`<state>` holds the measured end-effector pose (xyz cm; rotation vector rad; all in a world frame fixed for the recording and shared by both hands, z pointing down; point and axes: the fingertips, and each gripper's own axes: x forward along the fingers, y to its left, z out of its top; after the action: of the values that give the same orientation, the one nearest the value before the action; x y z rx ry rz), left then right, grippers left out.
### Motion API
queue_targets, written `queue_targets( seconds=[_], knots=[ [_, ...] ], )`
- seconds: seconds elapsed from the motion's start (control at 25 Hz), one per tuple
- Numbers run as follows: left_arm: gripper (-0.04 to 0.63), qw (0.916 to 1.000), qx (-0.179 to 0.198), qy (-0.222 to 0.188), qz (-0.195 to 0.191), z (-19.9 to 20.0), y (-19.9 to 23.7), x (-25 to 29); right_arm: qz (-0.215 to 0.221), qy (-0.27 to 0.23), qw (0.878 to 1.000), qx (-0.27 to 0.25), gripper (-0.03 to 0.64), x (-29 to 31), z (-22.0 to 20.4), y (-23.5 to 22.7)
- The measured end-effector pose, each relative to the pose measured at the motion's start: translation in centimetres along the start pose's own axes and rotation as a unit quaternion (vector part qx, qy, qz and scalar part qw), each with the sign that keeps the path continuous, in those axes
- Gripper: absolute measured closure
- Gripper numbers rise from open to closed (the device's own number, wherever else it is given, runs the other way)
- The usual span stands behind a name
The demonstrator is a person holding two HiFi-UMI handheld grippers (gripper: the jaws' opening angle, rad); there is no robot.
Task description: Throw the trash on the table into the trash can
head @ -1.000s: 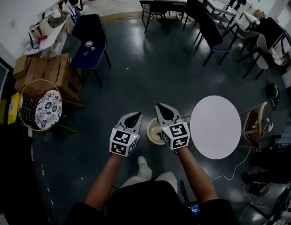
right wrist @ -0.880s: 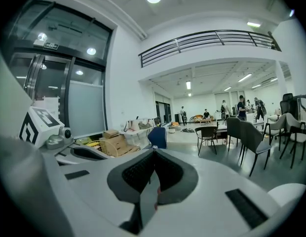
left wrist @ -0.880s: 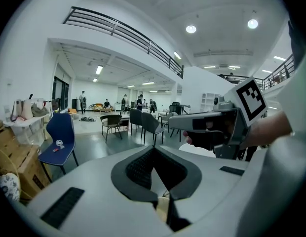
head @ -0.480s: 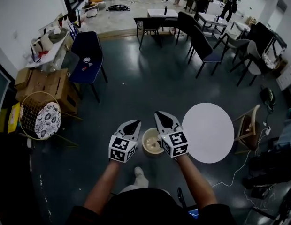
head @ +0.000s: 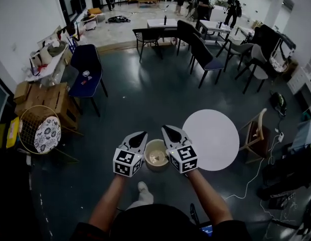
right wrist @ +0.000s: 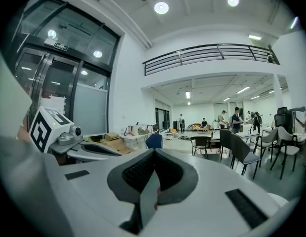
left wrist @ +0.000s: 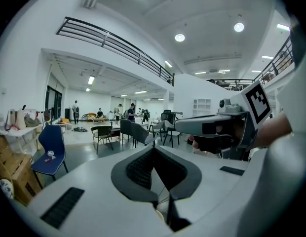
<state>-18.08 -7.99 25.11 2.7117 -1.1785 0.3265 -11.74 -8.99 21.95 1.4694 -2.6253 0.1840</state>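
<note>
Two shut grippers flank the trash can; the table is bare.
Our left gripper (head: 142, 134) and right gripper (head: 165, 128) both have their jaws pressed together on nothing, tips pointing far, with the trash can (head: 156, 167) low between them and the round white table (head: 210, 139) just to the right, its top bare. Over the last second only our gaze has lifted; the grippers stayed put. We judge the trash is already in the can, where something pale shows. No writing is readable, only square markers on the cubes (head: 126, 162).
</note>
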Motion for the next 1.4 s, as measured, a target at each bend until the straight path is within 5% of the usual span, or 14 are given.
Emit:
queue_targets(
  seconds=[1.4],
  knots=[
    [0.586, 0.9984, 0.039, -0.04, 0.004, -0.7, -24.5, -13.1, 0.015, -0.047, 0.999, -0.011, 0.598, -27.6, -0.8, 6.0]
  ],
)
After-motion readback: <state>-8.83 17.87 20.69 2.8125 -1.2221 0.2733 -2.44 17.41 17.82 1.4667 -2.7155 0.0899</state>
